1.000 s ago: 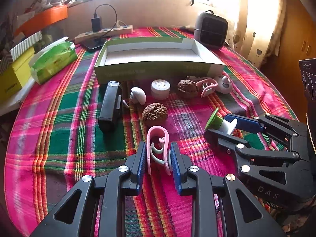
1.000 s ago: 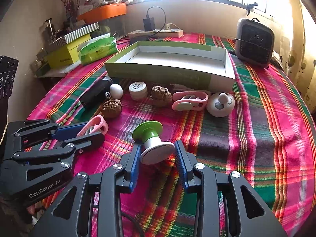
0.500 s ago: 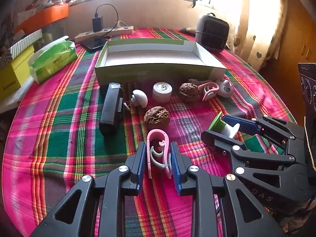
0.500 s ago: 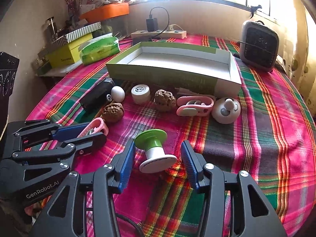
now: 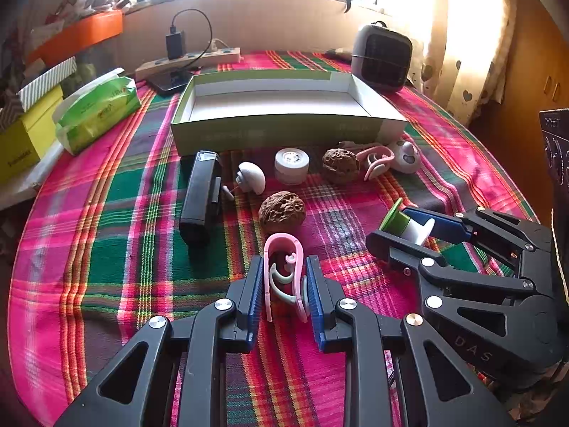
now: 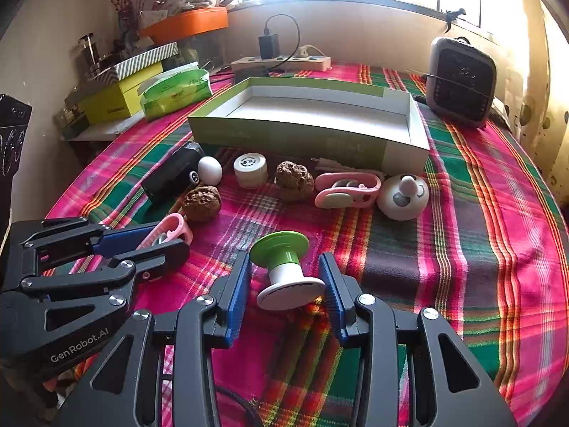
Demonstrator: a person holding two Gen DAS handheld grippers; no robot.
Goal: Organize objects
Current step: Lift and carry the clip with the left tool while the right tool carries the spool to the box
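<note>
**Pink clip and green spool between the tongs**

Pink clip [image 5: 284, 277] lies on the plaid counter [image 5: 106, 213], near its front edge, between the blue pads of the left tongs [image 5: 284, 293], whose jaws are closing and touch its sides. To its right, the right tongs [image 6: 284, 286] are closing around a green-and-white spool [image 6: 286, 270] (one pad touches, the other stands clear). Far behind sits an empty green box [image 5: 284, 131].

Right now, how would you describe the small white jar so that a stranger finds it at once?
Find the open green box in the middle of the plaid cloth. In the row along its near wall, the small white jar stands between a white egg-shaped piece and a brown walnut. It alone is a squat cylinder with a printed round lid.
</note>
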